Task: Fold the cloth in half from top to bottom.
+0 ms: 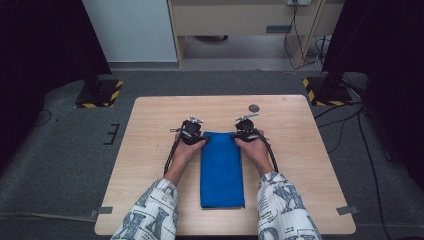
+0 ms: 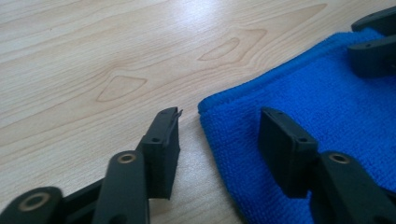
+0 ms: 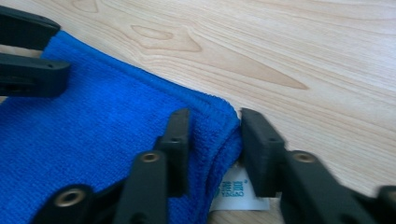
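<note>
1. The folded blue towel (image 1: 222, 169) lies lengthwise at the middle of the table (image 1: 150, 165), its far edge pointing to 12 o'clock, with a claw at each far corner.
2. The left claw (image 2: 219, 140) stands apart, straddling the corner: one pad on bare wood, the other over the cloth, not yet pinching. It should close until every layer is caught.
3. The right claw (image 3: 212, 144) has its jaws nearly together around the other corner, the fold bunched between them and a white label (image 3: 236, 193) peeking below. I judge this grip almost set; whether the pads press firmly I cannot tell.
4. Bite deep enough past the hem, then lift both corners evenly, or one layer may slip free.
</note>
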`<control>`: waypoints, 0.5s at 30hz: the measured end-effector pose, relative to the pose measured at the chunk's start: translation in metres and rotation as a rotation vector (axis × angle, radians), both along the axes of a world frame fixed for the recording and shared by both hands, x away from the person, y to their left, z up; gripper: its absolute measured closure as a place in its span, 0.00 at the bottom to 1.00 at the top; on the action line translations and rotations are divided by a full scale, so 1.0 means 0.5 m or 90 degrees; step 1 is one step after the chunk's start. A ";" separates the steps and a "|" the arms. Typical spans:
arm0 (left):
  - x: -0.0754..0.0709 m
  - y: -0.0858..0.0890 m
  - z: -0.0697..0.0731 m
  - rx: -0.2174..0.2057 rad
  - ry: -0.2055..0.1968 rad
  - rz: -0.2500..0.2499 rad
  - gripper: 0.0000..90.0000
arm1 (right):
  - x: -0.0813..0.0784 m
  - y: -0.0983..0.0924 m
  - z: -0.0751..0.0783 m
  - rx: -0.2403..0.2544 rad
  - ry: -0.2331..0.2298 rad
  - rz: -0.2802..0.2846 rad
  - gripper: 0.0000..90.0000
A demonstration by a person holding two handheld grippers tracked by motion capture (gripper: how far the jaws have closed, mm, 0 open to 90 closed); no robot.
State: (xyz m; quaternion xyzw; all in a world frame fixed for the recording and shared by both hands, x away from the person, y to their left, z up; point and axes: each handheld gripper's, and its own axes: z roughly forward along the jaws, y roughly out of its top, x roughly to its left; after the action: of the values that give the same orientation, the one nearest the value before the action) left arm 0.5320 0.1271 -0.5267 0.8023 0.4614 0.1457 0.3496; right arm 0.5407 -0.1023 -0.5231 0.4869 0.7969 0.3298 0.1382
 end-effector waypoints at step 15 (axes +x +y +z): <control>-0.015 -0.004 0.026 -0.055 -0.020 -0.021 0.95 | -0.018 -0.006 0.034 0.045 -0.026 0.027 0.94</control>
State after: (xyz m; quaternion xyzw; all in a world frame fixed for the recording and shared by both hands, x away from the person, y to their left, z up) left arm 0.5243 0.1249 -0.5137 0.7916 0.4482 0.1324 0.3937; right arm 0.5315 -0.1052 -0.5059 0.4676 0.7918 0.3706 0.1302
